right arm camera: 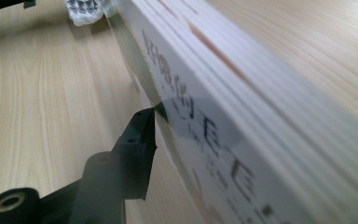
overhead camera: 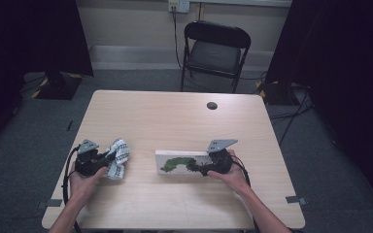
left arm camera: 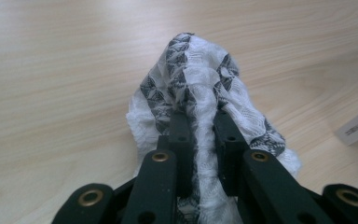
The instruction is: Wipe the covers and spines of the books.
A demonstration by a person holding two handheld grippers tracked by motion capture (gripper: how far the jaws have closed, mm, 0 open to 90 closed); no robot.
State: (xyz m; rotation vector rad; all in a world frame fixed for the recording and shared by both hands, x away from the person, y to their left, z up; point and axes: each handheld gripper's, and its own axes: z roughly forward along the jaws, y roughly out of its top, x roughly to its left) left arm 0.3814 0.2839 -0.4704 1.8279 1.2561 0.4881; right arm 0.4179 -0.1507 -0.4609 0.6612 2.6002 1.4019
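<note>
Board book (overhead camera: pixel 182 163), white cover with green caterpillar picture: stands tilted on its long edge at the near-middle of the table (overhead camera: pixel 175 116), its right end held in the right gripper (overhead camera: pixel 209 168). The hold appears meant to tip or stand the book up. In the right gripper view the thick page block and blurred spine lettering (right arm camera: pixel 205 126) fill the frame; one black jaw presses against the cover, the other is hidden behind the book, so closure reads as a clamp on the book, judged not fully seen.

Cloth (overhead camera: pixel 118 158), white with grey triangle bands, bunched: near-left of the table, well apart from the book, lifted in a peak by the left gripper (overhead camera: pixel 108 160). The left gripper view shows both jaws pinched on a fold of cloth (left arm camera: pixel 200 93), a detail too small in the high view.

Folding chair (overhead camera: pixel 216 51): beyond the table's far edge, unused.
</note>
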